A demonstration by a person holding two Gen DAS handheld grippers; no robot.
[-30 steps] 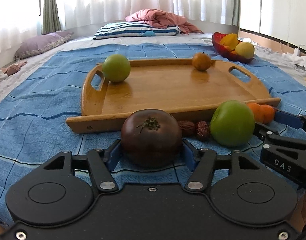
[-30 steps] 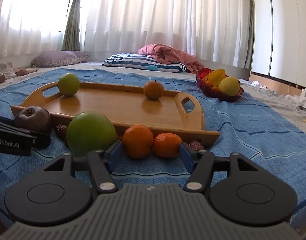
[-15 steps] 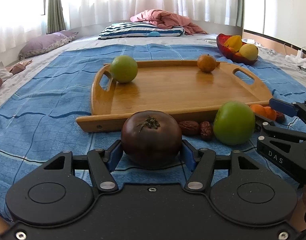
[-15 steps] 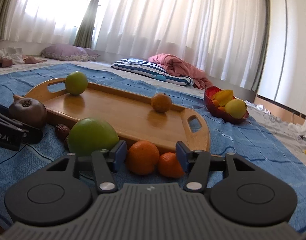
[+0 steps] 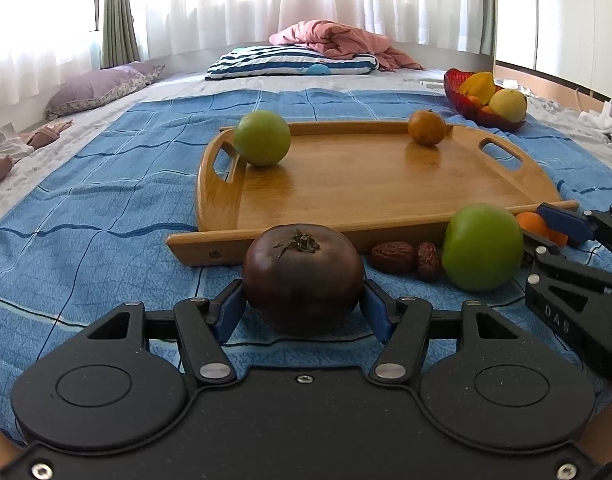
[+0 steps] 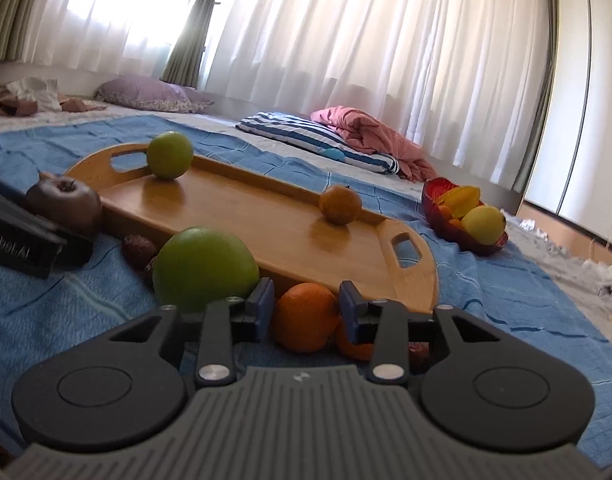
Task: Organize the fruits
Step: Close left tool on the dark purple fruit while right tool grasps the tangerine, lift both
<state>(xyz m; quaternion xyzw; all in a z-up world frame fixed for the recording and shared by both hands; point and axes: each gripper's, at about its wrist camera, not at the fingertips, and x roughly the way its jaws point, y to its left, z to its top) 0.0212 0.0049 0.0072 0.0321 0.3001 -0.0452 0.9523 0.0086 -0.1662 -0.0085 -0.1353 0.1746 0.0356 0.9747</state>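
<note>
Two grippers worked over a blue blanket (image 5: 86, 208) in front of a wooden tray (image 5: 366, 184). At the lower centre of the left wrist view, the left gripper (image 5: 302, 312) had its blue pads pressed against both sides of a dark tomato (image 5: 302, 276), clamped on it just before the tray's near rim. Right of the tomato lay two dried dates (image 5: 406, 258), then a large green fruit (image 5: 482, 248), with the right gripper's body at the far right edge of that view.

In the right wrist view the right gripper (image 6: 306, 306) sat at lower centre, its jaws closing around an orange (image 6: 304, 316) that lay between the blue pads; whether both pads already pressed it could not be told. A second orange (image 6: 352, 346) lay just beside it, partly hidden behind the right finger.

On the tray a smaller green fruit (image 5: 262, 138) rested by the left handle, and a small orange-brown fruit (image 5: 426, 127) stood near the far right corner. At the upper right of the left wrist view a red bowl (image 5: 466, 104) held yellow fruit.
</note>
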